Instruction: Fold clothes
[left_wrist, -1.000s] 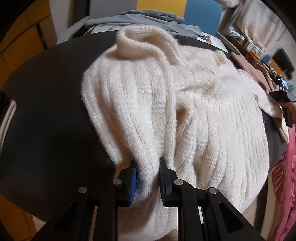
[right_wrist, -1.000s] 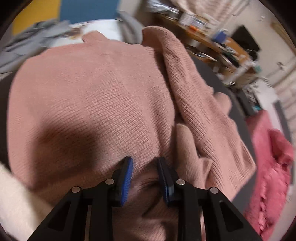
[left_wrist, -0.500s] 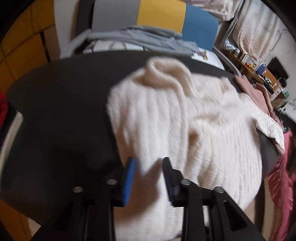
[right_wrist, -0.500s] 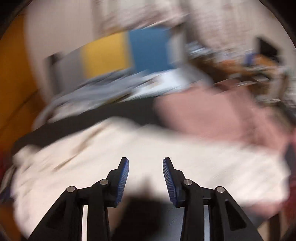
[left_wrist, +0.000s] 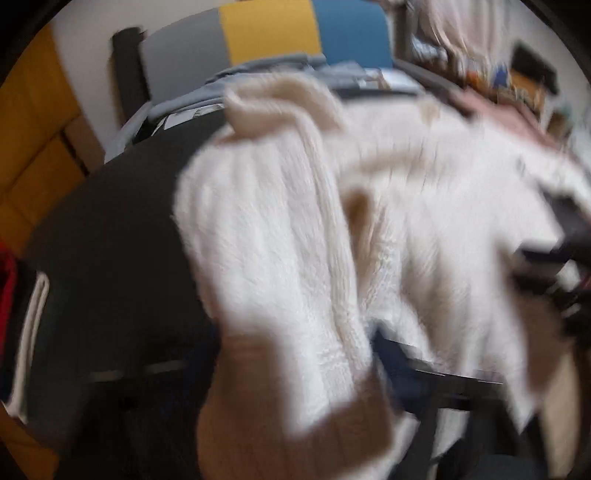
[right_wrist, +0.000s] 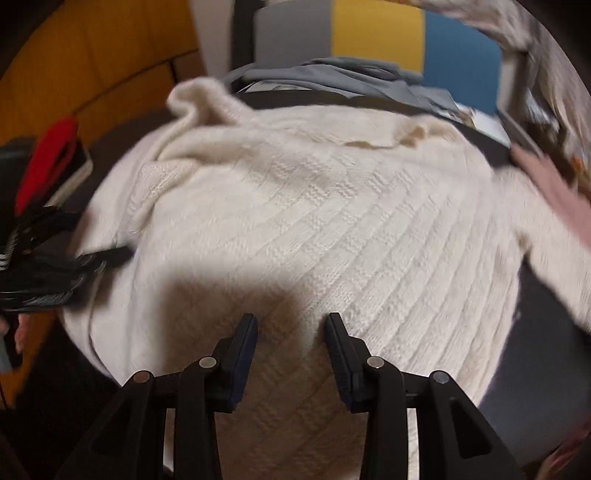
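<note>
The right gripper (right_wrist: 291, 332) points down over a cream knitted sweater (right_wrist: 314, 206), which lies spread across a dark round table (right_wrist: 543, 314). Its 2 blue-padded jaws stand apart and are closing, with only their shadow on the knit between them; the pads do not press on the wool. This view is the sharper one. It shows the diagonal rib pattern of the sweater, its rolled collar at the far left, and a strip of pink knitwear (right_wrist: 554, 192) at the right edge. At the near left, the left gripper (right_wrist: 92, 258) shows as a dark blurred shape at the sweater's edge.

The left wrist view is heavily smeared. There the left gripper (left_wrist: 291, 354) is mostly lost behind a ribbed fold of the sweater (left_wrist: 280, 236) that hangs in front of the lens; whether its jaws grip that fold cannot be told. Only this view shows the right gripper (left_wrist: 554, 258) from outside, as a dark shape at the right. Grey clothes (left_wrist: 266, 70) lie heaped at the table's far side, before a chair back (left_wrist: 269, 33) in grey, yellow and blue panels.
</note>
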